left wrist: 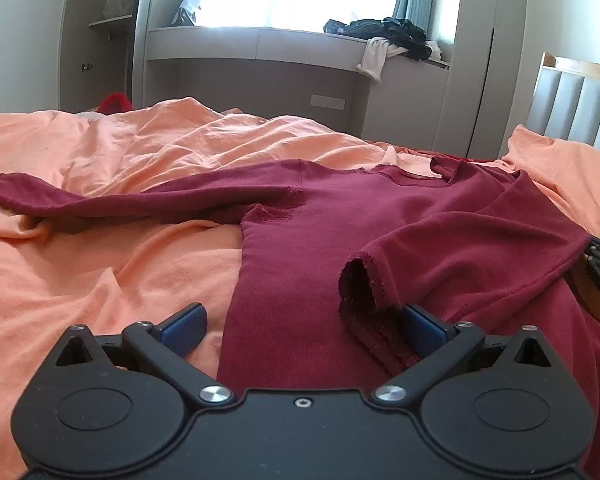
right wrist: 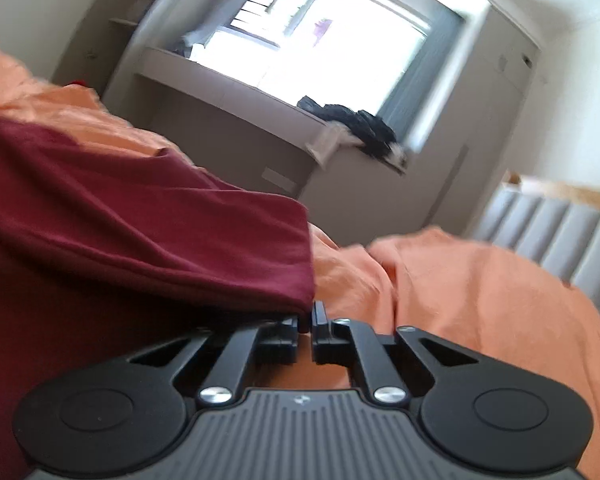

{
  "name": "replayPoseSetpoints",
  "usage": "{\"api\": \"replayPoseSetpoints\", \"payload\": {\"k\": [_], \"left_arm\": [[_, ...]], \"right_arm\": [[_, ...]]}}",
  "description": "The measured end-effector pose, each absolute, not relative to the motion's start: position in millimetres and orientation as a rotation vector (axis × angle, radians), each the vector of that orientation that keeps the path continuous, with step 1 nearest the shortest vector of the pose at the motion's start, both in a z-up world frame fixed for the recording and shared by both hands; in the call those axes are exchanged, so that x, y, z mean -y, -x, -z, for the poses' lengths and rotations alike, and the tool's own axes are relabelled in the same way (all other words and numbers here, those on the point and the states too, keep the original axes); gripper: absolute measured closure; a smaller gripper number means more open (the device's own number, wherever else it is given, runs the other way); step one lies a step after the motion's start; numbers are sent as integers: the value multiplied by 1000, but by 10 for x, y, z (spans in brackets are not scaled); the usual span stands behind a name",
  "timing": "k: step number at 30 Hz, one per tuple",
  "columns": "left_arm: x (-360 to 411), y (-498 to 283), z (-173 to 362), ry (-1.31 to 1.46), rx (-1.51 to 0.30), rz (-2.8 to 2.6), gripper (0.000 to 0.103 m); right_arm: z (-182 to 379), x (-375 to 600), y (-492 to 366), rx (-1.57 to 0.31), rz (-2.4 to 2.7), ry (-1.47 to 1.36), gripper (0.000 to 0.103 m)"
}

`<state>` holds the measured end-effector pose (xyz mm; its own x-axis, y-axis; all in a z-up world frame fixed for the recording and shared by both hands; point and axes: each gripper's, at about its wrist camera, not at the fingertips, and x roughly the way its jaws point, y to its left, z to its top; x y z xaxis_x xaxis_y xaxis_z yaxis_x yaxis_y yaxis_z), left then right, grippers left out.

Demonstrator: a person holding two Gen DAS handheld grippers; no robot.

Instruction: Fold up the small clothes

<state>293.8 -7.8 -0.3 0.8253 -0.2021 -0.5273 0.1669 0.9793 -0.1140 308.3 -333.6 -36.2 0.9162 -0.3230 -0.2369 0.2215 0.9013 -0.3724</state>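
Left wrist view shows most of it: the bed (left wrist: 100,152) under its rumpled orange sheet gives me a broad, soft surface to work on, and the dark red shirt (left wrist: 312,240) lies spread across it, chest up, neckline toward the far side. One long sleeve (left wrist: 100,200) stretches out flat to the left, not yet folded in. The other sleeve (left wrist: 440,248) has been brought across the body so its cuff (left wrist: 364,284) lands near the hem, which I take as the first fold toward a narrow, tidy shape. My left gripper (left wrist: 304,324) hovers low over the near edge of the shirt with its fingers spread wide; the blue pad (left wrist: 424,324) on the right side sits just beside that cuff, possibly touching it, but nothing is clamped. Right wrist view is blurred, yet my right gripper (right wrist: 308,318) reads as pinched tight, and the shirt's side edge (right wrist: 296,280) runs right down into the fingers, so I judge it is gripping that fabric edge to carry it over.
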Motion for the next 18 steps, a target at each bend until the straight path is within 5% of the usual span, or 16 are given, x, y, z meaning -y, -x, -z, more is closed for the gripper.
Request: {"api": "replayPoseSetpoints", "payload": {"k": [9,12,15,18], "left_arm": [[140,-2824,28,24,-521,183,0],[89,-2778,-1,45,-505,198,0],[-62,-2746,-66,99,-504,207,0],[-338,-2768,-146,165,-511,142,0]], "right_arm": [[367,3531,-3093,-361,276,191,96],[350,3562,-3048,-377,270,174,79],[297,3591,-2931,-372,263,164,43],[233,3585,-2790,-362,263,162,20]]}}
